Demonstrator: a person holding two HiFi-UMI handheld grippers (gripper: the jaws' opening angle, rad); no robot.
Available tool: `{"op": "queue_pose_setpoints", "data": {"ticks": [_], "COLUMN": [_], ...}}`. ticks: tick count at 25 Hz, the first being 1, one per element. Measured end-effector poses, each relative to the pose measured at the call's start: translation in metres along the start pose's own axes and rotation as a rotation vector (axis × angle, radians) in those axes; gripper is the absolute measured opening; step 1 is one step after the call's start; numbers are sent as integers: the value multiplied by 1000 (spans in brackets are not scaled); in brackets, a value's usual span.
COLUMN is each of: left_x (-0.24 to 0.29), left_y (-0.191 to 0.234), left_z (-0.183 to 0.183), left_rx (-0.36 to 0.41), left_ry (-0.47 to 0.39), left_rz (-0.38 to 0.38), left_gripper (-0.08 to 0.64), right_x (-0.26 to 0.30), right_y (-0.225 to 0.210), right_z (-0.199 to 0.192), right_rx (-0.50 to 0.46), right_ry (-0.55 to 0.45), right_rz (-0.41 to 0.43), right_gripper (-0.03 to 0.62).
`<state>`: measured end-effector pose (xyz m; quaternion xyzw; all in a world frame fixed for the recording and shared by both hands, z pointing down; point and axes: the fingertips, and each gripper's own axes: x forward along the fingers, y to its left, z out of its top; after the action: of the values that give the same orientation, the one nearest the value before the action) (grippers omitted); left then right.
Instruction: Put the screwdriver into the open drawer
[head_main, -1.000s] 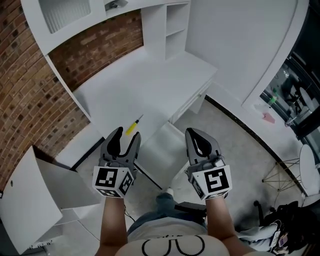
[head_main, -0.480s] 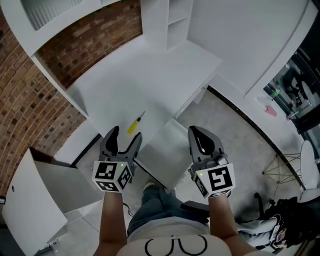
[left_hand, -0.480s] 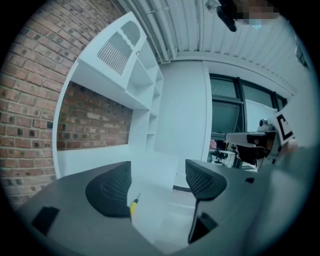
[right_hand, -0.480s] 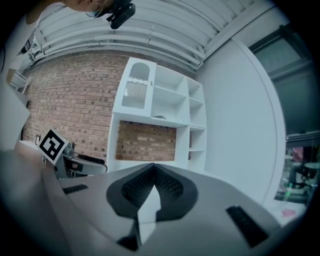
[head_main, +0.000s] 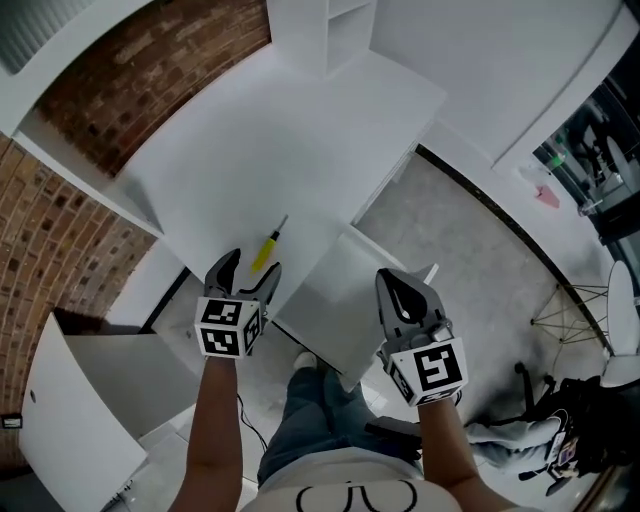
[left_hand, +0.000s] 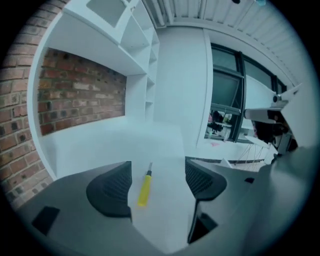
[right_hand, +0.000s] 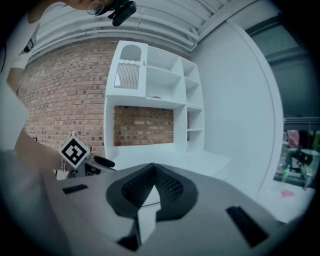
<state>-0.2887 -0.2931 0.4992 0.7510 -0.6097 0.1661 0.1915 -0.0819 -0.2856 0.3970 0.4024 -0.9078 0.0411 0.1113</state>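
Observation:
A yellow-handled screwdriver (head_main: 266, 248) lies on the white desk (head_main: 280, 150) near its front edge, tip pointing away from me. My left gripper (head_main: 243, 273) hovers just in front of it, open wide with nothing between the pads. In the left gripper view the screwdriver (left_hand: 144, 187) lies a little ahead, between the lines of the two fingers (left_hand: 112, 189). The open drawer (head_main: 330, 310) juts out of the desk between my hands. My right gripper (head_main: 404, 290) is shut and empty over the drawer's right side; its fingertips (right_hand: 152, 175) meet.
A brick wall (head_main: 150, 70) and a white shelf unit (head_main: 335, 25) back the desk. An open white cabinet door (head_main: 60, 420) stands at lower left. My legs are under the drawer. At the far right is a wire-legged chair (head_main: 600, 330) on grey floor.
Both grippers have dropped lower and moved toward the desk. The left one has spread its jaws wider and closed in on the screwdriver.

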Motion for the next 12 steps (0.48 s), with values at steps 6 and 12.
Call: {"op": "queue_pose_setpoints", "data": {"ticks": [6, 12], "left_x": [51, 82], "left_y": [22, 28], "left_z": [-37, -63], "left_rx": [34, 118], "left_ry": [161, 313], "left_rz": [13, 23], "left_gripper": [253, 177], "right_x": [16, 25], "right_y": [-8, -11], "right_z": [-26, -40], "right_rx": [24, 40], "right_ry": [59, 104], "right_rz": [4, 17], "right_gripper": [11, 11]}}
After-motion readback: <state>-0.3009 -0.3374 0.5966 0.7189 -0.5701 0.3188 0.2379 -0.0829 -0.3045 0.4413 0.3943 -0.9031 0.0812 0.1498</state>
